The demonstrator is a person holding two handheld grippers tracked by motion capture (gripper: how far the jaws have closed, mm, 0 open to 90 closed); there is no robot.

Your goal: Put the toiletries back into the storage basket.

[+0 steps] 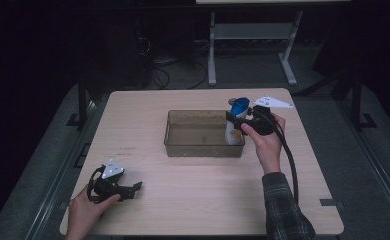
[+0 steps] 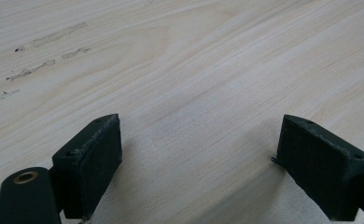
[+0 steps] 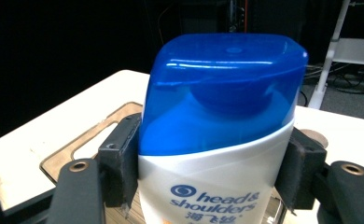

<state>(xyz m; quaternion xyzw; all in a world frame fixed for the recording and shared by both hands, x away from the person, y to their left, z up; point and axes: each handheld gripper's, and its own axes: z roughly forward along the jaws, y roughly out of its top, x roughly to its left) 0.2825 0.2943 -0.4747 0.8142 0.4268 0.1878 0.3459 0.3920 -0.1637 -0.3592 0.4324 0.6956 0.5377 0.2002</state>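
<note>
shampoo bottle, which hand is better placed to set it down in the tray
Right. Its hand-held gripper already clamps the shampoo bottle at the tray's right end. The left hand-held gripper rests open on the table, well away.

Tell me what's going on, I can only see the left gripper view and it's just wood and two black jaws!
Observer: Over on the far right, the right gripper is shut on a shampoo bottle with a blue cap.
Operator: Where's the bottle going?
Observer: I can't say for sure, but it hangs upright at the right end of a clear brown bin in the middle of the table.
Operator: And my gripper?
Observer: The left gripper rests low at the table's near left corner, jaws open, with nothing between them.
</note>
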